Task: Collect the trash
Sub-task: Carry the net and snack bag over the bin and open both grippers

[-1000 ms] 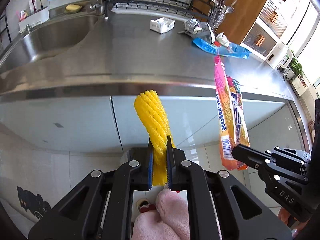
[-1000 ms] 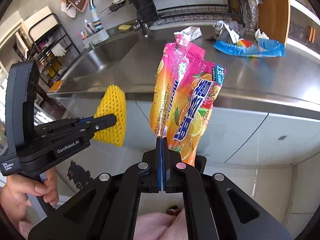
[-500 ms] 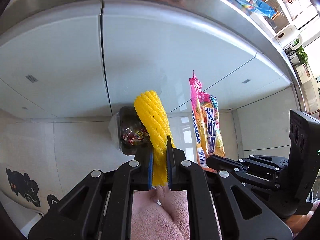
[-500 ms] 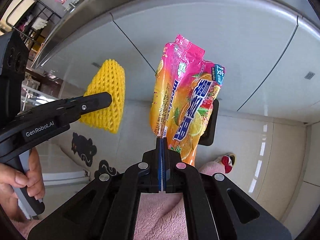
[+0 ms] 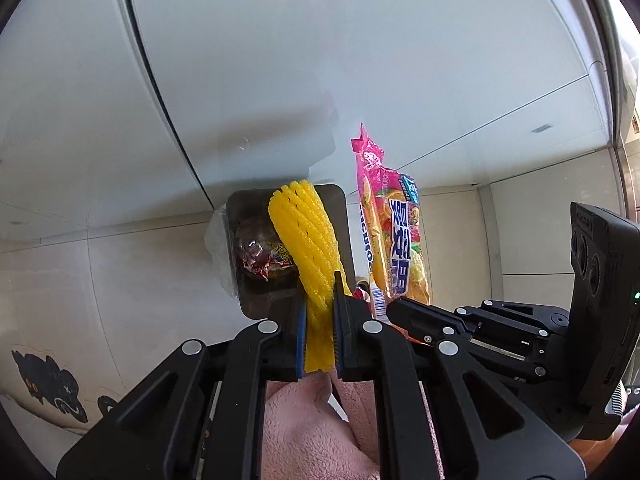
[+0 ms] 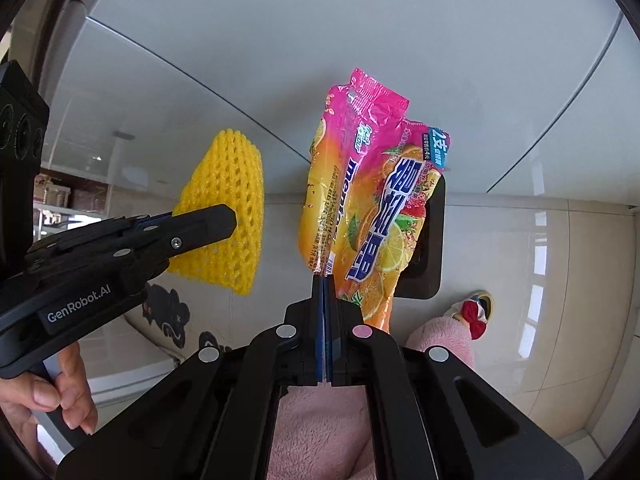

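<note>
Both of my grippers have come down from counter height: a second ago I was looking across the steel worktop and sink, and now both views face pale cabinet doors and glossy beige floor tiles (image 6: 560, 280), with the counter gone from sight. What each one carries has not shifted in its jaws.

My left gripper (image 5: 320, 332) is clamped on a yellow foam fruit net (image 5: 306, 240), a soft ribbed mesh sleeve squeezed flat between the blue pads and fanning out above them. It hangs over the black rectangular trash bin (image 5: 340, 208) with rounded corners, lined with a clear crinkled bag, where a shiny red and yellow wrapper (image 5: 264, 256) already lies.

My right gripper (image 6: 323, 304) is closed tight on the lower edge of a candy wrapper (image 6: 368, 200), a glossy flat plastic pouch, pink at its serrated top and orange below with citrus pictures and blue lettering. It stands upright before the bin's dark rim.

A hand (image 6: 48, 392) grips the left handle, and pink fleece fabric (image 6: 320, 432) fills the bottom of both views.
</note>
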`<action>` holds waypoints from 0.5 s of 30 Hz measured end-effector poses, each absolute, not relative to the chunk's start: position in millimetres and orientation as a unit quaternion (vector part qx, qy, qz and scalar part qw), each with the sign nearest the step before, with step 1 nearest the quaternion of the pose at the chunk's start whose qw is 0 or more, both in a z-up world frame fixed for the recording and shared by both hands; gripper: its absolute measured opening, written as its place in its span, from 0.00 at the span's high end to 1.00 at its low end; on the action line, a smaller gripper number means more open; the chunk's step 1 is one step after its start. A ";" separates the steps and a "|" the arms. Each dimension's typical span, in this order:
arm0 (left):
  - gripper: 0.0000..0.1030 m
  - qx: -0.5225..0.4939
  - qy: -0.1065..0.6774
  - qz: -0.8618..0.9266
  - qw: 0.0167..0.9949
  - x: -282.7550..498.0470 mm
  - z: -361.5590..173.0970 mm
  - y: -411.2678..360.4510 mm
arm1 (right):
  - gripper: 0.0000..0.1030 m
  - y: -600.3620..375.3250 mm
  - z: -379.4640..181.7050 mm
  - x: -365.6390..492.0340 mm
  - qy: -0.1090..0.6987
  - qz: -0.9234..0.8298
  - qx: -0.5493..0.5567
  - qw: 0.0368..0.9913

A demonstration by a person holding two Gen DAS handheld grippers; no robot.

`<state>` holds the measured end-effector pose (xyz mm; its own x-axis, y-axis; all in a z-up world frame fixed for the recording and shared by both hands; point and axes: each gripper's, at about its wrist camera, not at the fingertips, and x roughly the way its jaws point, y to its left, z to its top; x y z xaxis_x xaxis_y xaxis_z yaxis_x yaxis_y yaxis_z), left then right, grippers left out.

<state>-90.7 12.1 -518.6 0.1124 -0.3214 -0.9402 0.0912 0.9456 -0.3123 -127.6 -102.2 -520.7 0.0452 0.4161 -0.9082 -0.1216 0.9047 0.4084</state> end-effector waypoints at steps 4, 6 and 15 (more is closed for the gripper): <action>0.91 -0.089 0.656 -0.143 0.735 -85.1 -534.3 11.1 | 0.98 -97.4 -538.9 -122.1 0.671 0.185 0.111 0.709; 0.91 -0.088 0.657 -0.142 0.735 -84.3 -537.9 12.5 | 0.98 -91.8 -544.1 -117.1 0.673 0.186 0.107 0.707; 0.67 -0.086 0.658 -0.126 0.737 -77.4 -535.1 12.7 | 0.93 -83.6 -548.6 -104.0 0.668 0.172 0.086 0.719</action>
